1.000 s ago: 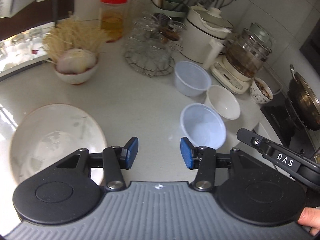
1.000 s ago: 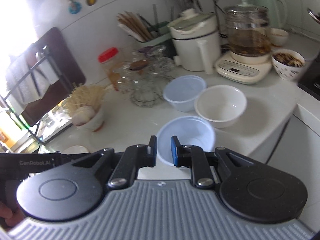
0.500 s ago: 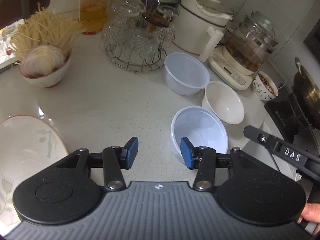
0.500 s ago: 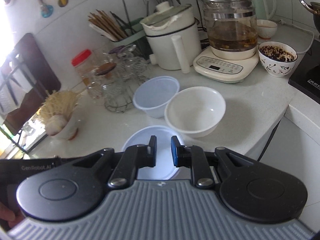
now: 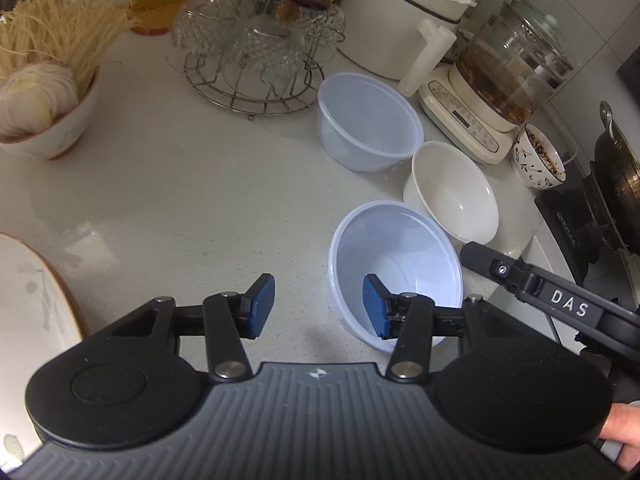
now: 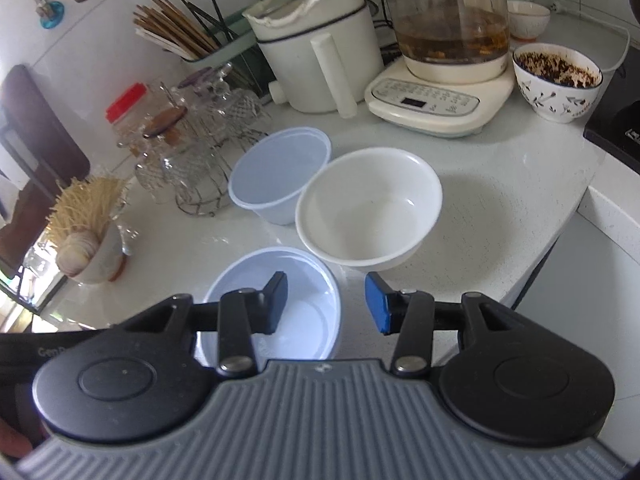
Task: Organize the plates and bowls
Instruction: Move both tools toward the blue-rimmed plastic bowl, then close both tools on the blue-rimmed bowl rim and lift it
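Note:
Three empty bowls stand close together on the white counter. The near translucent plastic bowl (image 5: 394,252) (image 6: 296,280) sits under both grippers. A white ceramic bowl (image 5: 452,188) (image 6: 370,208) is behind it, and a second plastic bowl (image 5: 368,128) (image 6: 276,168) is farther back. My left gripper (image 5: 319,307) is open, its right finger over the near bowl's left rim. My right gripper (image 6: 326,303) is open, straddling that bowl's right rim. A large white plate (image 5: 28,312) lies at the left edge of the left wrist view.
A wire rack of glass cups (image 5: 256,52), a bowl of enoki mushrooms (image 5: 48,92), a white cooker (image 6: 316,40), a glass kettle on its base (image 6: 444,60), a patterned bowl (image 6: 556,80) and a wok on the stove (image 5: 616,184) surround the bowls. The counter edge drops at the right (image 6: 560,240).
My right gripper has opened from nearly shut. Both grippers have moved forward and down toward the near plastic bowl. The plate has slid to the left edge of the left wrist view.

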The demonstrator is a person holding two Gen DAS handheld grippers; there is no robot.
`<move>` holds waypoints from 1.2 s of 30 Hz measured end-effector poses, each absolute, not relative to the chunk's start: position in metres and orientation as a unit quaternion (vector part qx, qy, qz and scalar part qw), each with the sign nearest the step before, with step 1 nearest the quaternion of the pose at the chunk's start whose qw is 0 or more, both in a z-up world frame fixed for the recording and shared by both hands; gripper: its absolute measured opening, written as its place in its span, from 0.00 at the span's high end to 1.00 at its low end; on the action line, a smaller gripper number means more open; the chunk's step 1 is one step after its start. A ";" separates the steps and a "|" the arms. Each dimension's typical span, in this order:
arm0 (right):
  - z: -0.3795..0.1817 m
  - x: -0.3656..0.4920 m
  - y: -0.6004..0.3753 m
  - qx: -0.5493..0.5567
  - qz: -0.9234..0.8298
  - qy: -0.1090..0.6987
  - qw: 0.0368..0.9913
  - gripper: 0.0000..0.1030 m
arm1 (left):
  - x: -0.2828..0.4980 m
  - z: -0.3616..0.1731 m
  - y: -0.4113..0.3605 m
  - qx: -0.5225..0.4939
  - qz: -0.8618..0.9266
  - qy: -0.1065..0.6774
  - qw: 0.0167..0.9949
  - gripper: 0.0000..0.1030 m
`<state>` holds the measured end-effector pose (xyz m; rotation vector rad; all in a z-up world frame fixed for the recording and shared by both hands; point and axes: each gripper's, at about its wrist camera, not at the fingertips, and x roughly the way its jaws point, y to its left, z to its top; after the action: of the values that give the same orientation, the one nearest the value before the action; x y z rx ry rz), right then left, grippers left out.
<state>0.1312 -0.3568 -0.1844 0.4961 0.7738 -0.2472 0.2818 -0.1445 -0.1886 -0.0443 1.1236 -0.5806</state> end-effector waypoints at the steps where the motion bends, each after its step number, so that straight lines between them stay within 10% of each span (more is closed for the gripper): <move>1: -0.186 0.132 -0.358 0.239 -0.119 0.376 0.887 0.55 | 0.283 -0.190 -0.147 -0.018 -0.272 0.526 0.806 0.47; 11: -0.205 0.135 -0.370 0.266 -0.118 0.399 0.870 0.68 | 0.286 -0.202 -0.164 -0.021 -0.273 0.529 0.803 0.51; 24: -0.212 0.132 -0.364 0.291 -0.099 0.402 0.862 0.88 | 0.283 -0.214 -0.169 -0.001 -0.295 0.532 0.794 0.86; 36: -0.193 0.134 -0.336 0.264 -0.074 0.390 0.879 0.90 | 0.276 -0.193 -0.133 -0.019 -0.285 0.511 0.811 0.87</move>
<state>0.1345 -0.3356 -0.1934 0.5512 0.8137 -0.1541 0.2760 -0.1327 -0.1930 -0.0404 1.0912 -0.6086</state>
